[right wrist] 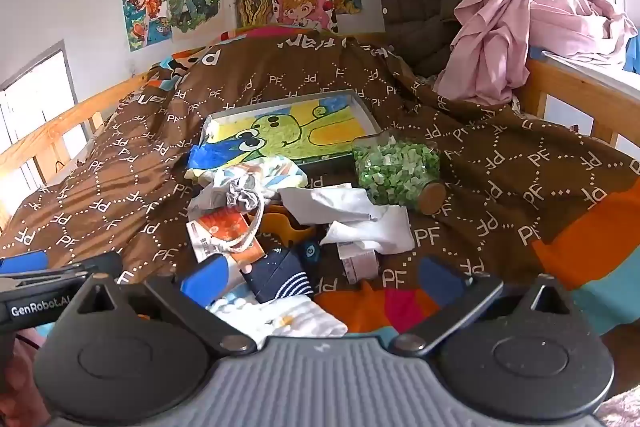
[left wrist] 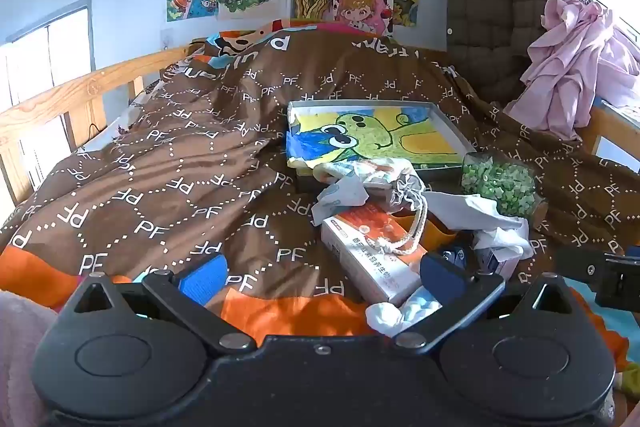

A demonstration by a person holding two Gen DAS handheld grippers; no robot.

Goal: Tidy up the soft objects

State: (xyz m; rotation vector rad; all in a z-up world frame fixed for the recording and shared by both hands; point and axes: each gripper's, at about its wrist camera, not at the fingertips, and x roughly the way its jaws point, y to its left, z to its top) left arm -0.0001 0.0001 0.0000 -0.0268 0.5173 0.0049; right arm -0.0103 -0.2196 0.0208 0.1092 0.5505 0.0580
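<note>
A pile of soft things lies on the brown PF quilt [left wrist: 160,163]: a grey drawstring pouch [left wrist: 406,191], white cloth [left wrist: 476,215], a patterned cloth [left wrist: 360,173] and white-blue socks [left wrist: 400,311]. In the right wrist view the pile shows a navy striped sock [right wrist: 280,277], white socks [right wrist: 288,319], the pouch [right wrist: 242,195] and white cloth [right wrist: 360,219]. My left gripper [left wrist: 320,275] is open and empty, just before the pile. My right gripper [right wrist: 320,277] is open and empty over the socks.
A tray with a frog drawing [left wrist: 376,135] lies behind the pile. A jar of green bits [left wrist: 500,187] lies on its side at right. An orange-white box [left wrist: 368,255] sits in the pile. A pink garment [left wrist: 576,67] and brown jacket [left wrist: 496,11] hang at right. Wooden bed rail [left wrist: 80,95] at left.
</note>
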